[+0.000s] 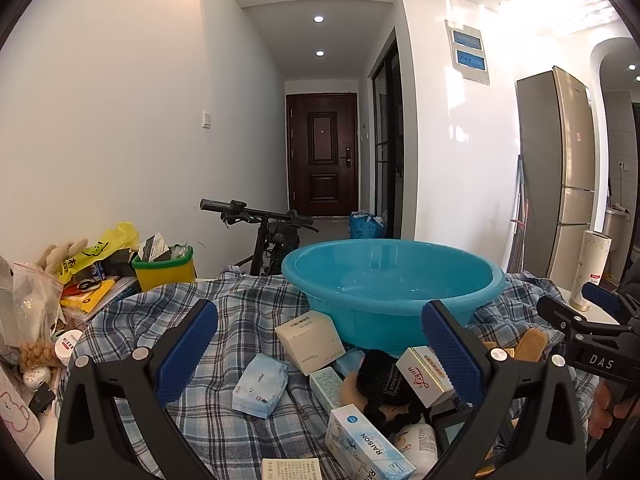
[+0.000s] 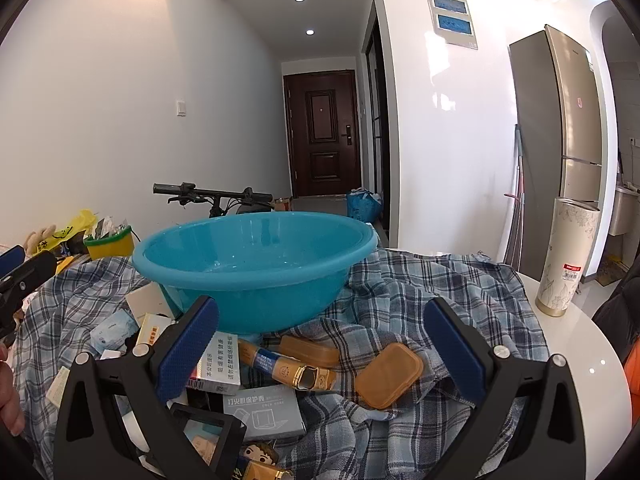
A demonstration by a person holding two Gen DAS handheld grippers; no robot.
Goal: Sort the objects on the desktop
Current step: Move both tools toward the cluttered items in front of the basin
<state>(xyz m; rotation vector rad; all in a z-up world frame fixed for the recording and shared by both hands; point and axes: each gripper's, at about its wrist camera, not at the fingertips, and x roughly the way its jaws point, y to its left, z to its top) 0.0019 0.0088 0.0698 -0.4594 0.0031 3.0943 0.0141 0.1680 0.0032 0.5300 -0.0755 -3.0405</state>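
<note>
Here both my grippers hang spread and empty over the clutter on the plaid cloth [image 2: 420, 280], near side of the blue basin [image 2: 256, 264]. My right gripper [image 2: 320, 356] is nearer the orange case [image 2: 388, 374], lying diagonally just ahead between its pads; my left gripper [image 1: 320, 364] faces the boxes.

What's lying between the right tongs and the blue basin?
In the right wrist view, open right tongs face the blue basin. Between them on the plaid cloth lie a gold-capped tube and an orange case.
</note>
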